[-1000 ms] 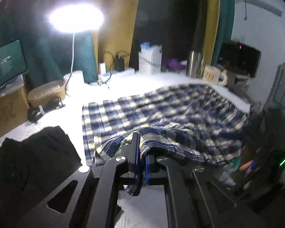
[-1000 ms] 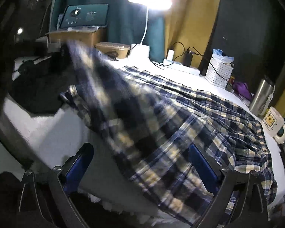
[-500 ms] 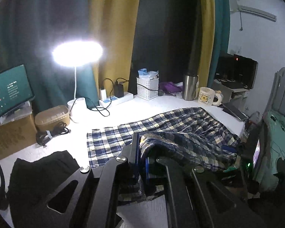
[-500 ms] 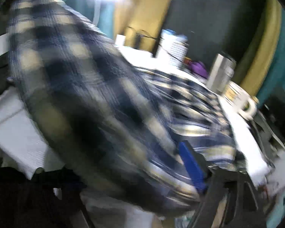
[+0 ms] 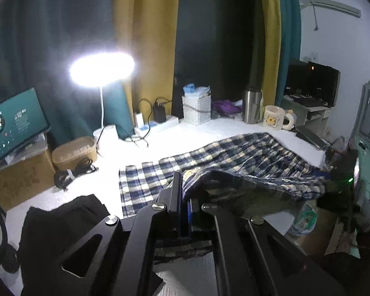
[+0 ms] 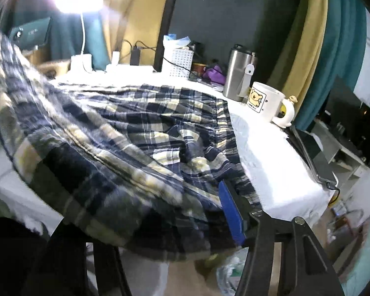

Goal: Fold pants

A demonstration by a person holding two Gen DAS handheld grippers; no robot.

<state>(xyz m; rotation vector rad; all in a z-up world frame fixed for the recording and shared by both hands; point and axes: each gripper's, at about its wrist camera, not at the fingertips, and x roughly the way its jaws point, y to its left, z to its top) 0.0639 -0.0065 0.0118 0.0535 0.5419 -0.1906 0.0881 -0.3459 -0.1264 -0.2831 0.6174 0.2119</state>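
while the left gripper (image 5: 185,197) pinches the plaid pants (image 5: 246,157) stretching rightward, the right gripper's (image 6: 165,212) jaws close around them.

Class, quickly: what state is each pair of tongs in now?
Left tongs: shut on the blue-and-cream plaid cotton pants.
Right tongs: closing around the pants.

I am watching a dim room lit by one desk lamp (image 5: 102,70), blowing out at ten o'clock. Glare is washing the white table (image 5: 185,135). Motion blur is smearing the plaid pants (image 6: 69,162); fisheye edges are bending and darkening.
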